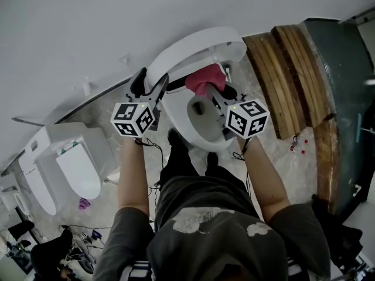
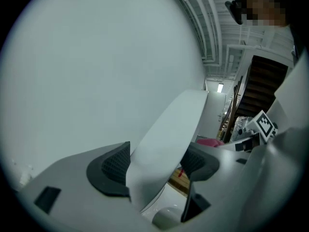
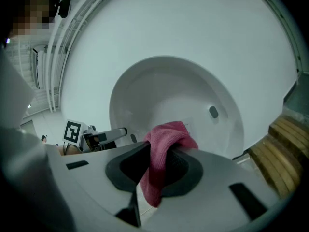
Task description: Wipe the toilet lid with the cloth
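The toilet lid (image 1: 193,43) is seen raised at 12 o'clock in the head view, standing over the white bowl (image 1: 202,127). The left gripper (image 1: 149,85) is placed at the lid's 9 o'clock edge. In the left gripper view its fingers (image 2: 110,166) are closed on the rim of the lid, which passes between the two dark pads.

The right gripper (image 1: 212,91) is held toward 1 o'clock of the bowl, just under the lid. Its fingers (image 3: 130,163) are clamped on a pink cloth (image 3: 161,153) (bunched, with a fold hanging below the pads). The cloth is held close before the lower inner face of the lid, near the hinge; whether it touches the surface cannot be told.

A second toilet (image 1: 73,165) is seen at 8 o'clock, well apart, and wooden boards (image 1: 287,81) lie at 2 o'clock.
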`<action>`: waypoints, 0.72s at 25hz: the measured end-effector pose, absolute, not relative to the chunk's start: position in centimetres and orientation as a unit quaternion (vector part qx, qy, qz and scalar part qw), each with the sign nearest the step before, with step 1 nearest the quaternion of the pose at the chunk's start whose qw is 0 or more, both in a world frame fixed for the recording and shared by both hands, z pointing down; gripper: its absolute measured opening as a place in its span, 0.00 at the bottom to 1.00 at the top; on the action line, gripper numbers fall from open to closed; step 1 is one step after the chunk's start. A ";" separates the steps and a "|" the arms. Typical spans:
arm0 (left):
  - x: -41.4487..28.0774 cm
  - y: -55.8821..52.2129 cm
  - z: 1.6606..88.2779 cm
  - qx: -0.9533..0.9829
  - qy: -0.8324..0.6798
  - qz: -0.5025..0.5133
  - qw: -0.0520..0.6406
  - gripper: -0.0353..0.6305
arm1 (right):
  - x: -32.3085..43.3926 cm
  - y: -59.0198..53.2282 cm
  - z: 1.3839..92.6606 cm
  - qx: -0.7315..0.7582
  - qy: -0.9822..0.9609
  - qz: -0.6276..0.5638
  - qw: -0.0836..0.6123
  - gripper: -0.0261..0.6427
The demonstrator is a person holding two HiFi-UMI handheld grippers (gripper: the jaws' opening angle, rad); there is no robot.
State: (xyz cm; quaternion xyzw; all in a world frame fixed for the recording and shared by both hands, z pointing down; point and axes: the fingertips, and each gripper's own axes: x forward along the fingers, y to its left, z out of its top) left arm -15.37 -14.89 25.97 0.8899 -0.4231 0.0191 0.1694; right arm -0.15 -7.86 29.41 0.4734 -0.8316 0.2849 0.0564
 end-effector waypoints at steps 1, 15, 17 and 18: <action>-15.1 -14.0 26.2 0.890 -0.425 0.023 0.163 0.53 | 0.2 -7.3 29.5 0.472 -0.832 0.286 0.056 0.12; -12.8 -5.8 28.8 0.879 -0.469 0.025 0.084 0.53 | 3.8 -1.0 34.0 0.454 -0.834 0.304 0.075 0.12; -12.4 -4.6 29.4 0.876 -0.476 0.025 0.075 0.53 | 4.0 -0.2 34.6 0.450 -0.836 0.305 0.077 0.12; -12.3 -4.0 29.7 0.874 -0.480 0.025 0.070 0.53 | 4.1 0.2 35.0 0.448 -0.836 0.306 0.078 0.12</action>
